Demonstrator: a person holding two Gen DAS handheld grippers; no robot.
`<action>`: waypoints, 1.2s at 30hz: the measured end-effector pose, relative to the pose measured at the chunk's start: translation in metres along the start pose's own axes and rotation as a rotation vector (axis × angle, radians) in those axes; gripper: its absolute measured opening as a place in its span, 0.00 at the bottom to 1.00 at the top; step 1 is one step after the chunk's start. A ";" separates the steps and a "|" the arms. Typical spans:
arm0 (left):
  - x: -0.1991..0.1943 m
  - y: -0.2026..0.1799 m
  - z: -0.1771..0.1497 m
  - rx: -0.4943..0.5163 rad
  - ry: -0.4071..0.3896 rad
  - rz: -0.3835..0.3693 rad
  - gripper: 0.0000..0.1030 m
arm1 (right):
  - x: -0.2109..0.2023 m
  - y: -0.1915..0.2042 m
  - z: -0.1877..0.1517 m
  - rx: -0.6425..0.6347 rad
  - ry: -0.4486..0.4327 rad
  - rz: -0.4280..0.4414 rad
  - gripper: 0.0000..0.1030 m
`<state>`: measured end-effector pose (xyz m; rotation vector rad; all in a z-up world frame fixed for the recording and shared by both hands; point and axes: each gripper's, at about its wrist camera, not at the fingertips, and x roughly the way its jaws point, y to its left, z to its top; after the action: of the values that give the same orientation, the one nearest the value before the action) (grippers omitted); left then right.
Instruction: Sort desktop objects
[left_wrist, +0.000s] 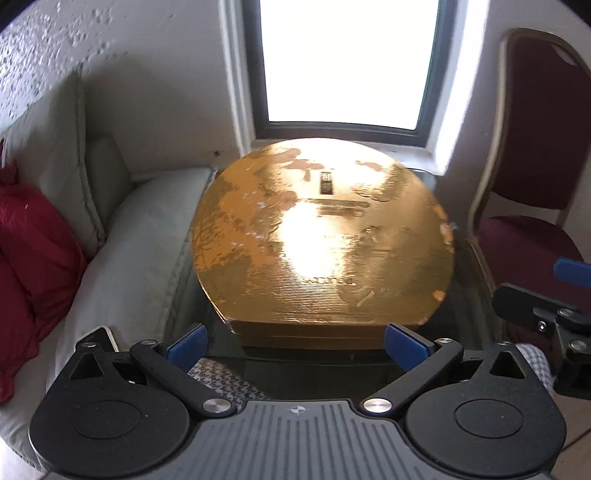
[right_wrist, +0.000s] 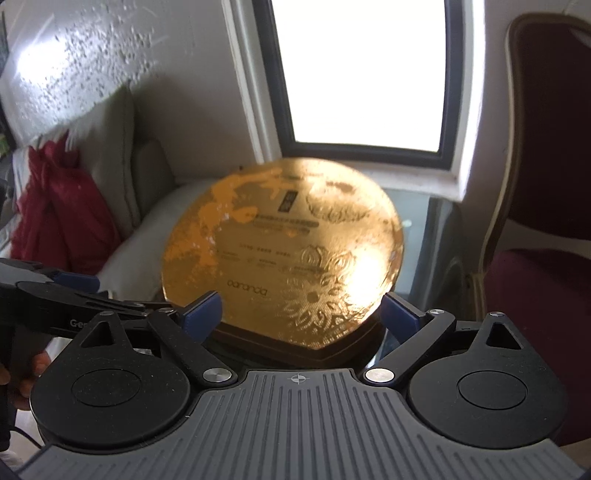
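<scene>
Gold box (left_wrist: 321, 236) fills glass table (left_wrist: 469, 317), sofa (left_wrist: 147, 236) left, chair (left_wrist: 532, 206) right

daylight comes from a window (left_wrist: 347, 62) behind the scene, blown out to pure white in both views with no detail in it. the gold box lid (left_wrist: 321, 236) throws back a white patch of glare near its middle in the left wrist view and toward its lower right in the right wrist view; its printed text is soft with motion blur. the wall (right_wrist: 85, 55) carries a bright speckled patch of light. the near gripper bodies sit dark against the backlight. fisheye distortion bends the window frame and chair (right_wrist: 543, 155), with dark corners at the edges
</scene>
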<state>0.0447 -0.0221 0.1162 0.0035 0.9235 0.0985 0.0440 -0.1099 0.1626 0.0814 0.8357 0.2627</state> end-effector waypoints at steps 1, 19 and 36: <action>-0.003 -0.003 -0.001 0.007 -0.005 -0.002 1.00 | -0.005 0.000 -0.001 0.002 -0.008 0.000 0.95; -0.005 -0.019 -0.011 0.028 0.032 -0.034 1.00 | -0.037 -0.017 -0.030 0.094 0.025 -0.018 0.96; -0.002 -0.018 -0.012 0.039 0.051 -0.036 1.00 | -0.029 -0.008 -0.029 0.068 0.056 -0.006 0.96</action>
<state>0.0356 -0.0404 0.1096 0.0212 0.9760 0.0475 0.0057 -0.1265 0.1629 0.1358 0.9007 0.2311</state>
